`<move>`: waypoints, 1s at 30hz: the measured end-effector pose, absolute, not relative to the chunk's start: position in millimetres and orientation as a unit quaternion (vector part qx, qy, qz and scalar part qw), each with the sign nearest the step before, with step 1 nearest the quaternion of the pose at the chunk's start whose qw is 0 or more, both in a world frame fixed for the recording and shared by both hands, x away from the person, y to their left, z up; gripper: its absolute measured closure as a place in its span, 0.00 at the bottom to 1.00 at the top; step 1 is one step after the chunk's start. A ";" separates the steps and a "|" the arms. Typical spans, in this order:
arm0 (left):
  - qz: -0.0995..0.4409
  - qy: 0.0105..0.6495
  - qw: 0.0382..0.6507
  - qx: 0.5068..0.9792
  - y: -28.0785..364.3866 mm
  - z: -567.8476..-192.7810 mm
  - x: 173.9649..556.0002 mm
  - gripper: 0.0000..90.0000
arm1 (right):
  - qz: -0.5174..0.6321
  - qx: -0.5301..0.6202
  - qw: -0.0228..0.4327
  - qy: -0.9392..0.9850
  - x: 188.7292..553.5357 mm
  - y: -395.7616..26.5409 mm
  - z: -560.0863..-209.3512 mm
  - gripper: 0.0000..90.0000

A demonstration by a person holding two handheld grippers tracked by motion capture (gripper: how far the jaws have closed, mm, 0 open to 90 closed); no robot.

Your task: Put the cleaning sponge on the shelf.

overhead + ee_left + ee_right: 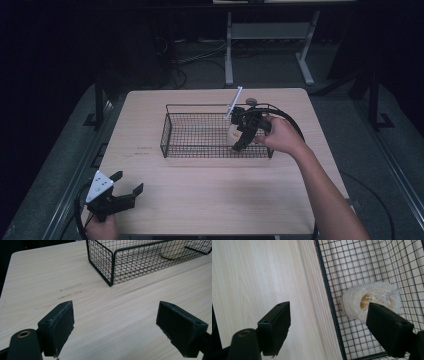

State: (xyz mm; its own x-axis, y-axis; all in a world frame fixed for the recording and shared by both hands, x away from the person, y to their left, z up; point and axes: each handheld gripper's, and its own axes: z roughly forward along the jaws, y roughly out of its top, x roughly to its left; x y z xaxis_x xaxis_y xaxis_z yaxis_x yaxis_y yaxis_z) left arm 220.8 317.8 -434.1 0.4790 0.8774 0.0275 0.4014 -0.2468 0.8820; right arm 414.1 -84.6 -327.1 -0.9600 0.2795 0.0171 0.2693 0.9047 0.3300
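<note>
Loofah sponge (pixel 372 303) lay inside wire basket (pixel 167 131), at its 3 o'clock end, resting on mesh floor. Right gripper (pixel 243 134) hovered over same end, jaws wide, nothing between pads; sponge looked released. Left gripper (pixel 117 194) parked at desk (pixel 210 200) 7 o'clock corner, jaws wide, empty. Judged: placement done; left: withdraw right gripper clear of basket.

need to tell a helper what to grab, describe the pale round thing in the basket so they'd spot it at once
On the light wooden table stands a black wire basket. Inside it, near the end where the right gripper hovers, lies a loofah sponge. It is the basket's one item: a cream, fibrous, stubby round with a yellowish hole through its middle.
</note>
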 end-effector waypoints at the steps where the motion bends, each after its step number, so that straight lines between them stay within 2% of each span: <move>1: 0.272 0.432 0.437 0.741 317.8 -434.2 220.8 0.15 | 0.171 0.139 0.013 0.975 413.3 -84.3 -327.5 0.21; 12: 0.273 0.435 0.439 0.737 319.6 -434.1 219.4 0.15 | 0.181 0.125 0.013 0.976 398.9 -81.6 -329.6 0.21; 30: 0.274 0.434 0.436 0.739 319.6 -434.1 219.4 0.15 | 0.189 0.134 0.002 0.973 377.9 -102.5 -350.1 0.21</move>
